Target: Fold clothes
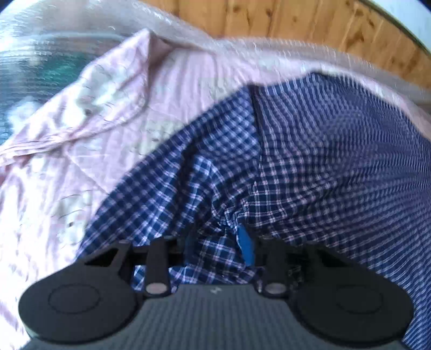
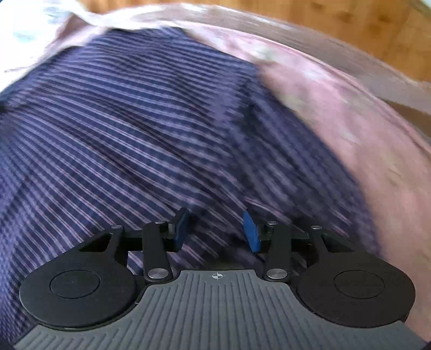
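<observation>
A navy and white checked shirt [image 1: 309, 150] lies spread over a pink bedcover [image 1: 89, 129]. My left gripper [image 1: 216, 243] sits low on the shirt's edge. A puckered bunch of the checked cloth fills the gap between its fingers, hiding the left pad and leaving only the blue right pad [image 1: 246, 246] showing. The jaws stand apart and are not pressed together on the cloth. My right gripper [image 2: 215, 231] hovers open just over the same shirt [image 2: 134, 121], which is blurred by motion, with both blue pads [image 2: 180, 228] visible and nothing pinched.
The pink bedcover [image 2: 363, 140] extends past the shirt on both sides. A wooden plank wall [image 1: 296, 21] runs behind the bed. A dark teal patterned cloth [image 1: 35, 72] lies at the far left.
</observation>
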